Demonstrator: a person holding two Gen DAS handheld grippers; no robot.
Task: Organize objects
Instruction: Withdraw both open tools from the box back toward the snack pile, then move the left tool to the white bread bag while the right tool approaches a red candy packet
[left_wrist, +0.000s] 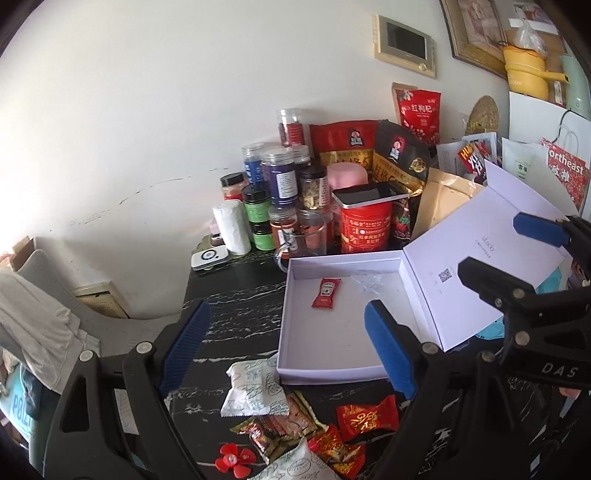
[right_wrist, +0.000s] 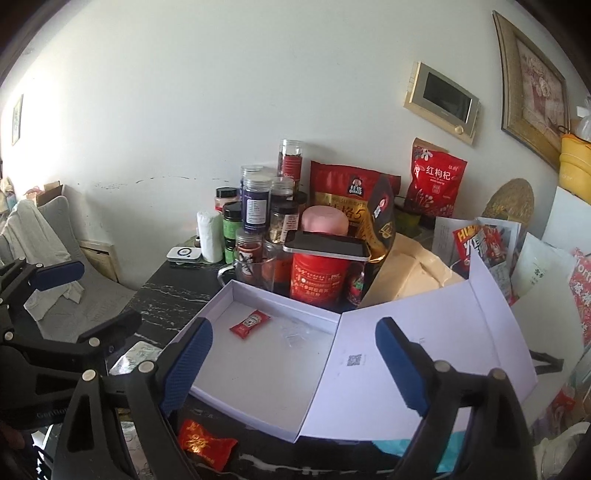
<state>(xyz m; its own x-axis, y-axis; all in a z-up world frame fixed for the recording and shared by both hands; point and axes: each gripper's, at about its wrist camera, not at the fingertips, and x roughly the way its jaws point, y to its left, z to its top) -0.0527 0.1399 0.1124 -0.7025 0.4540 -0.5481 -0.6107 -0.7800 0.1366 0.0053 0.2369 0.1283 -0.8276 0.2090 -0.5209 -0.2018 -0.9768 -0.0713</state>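
Red candy wrappers (left_wrist: 367, 415) before white box (left_wrist: 328, 354)

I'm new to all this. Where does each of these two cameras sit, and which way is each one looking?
Left wrist view: on the left gripper, looking forward and down over the loose snack packets; own blue fingers show, right gripper at right edge.
Right wrist view: on the right gripper, facing the white box; own fingers show, left gripper at left.
Shared: the box, ketchup sachet, red tin.

red propeller toy (left_wrist: 235, 460) cut off, teal sheet (right_wrist: 397, 445) mostly hidden
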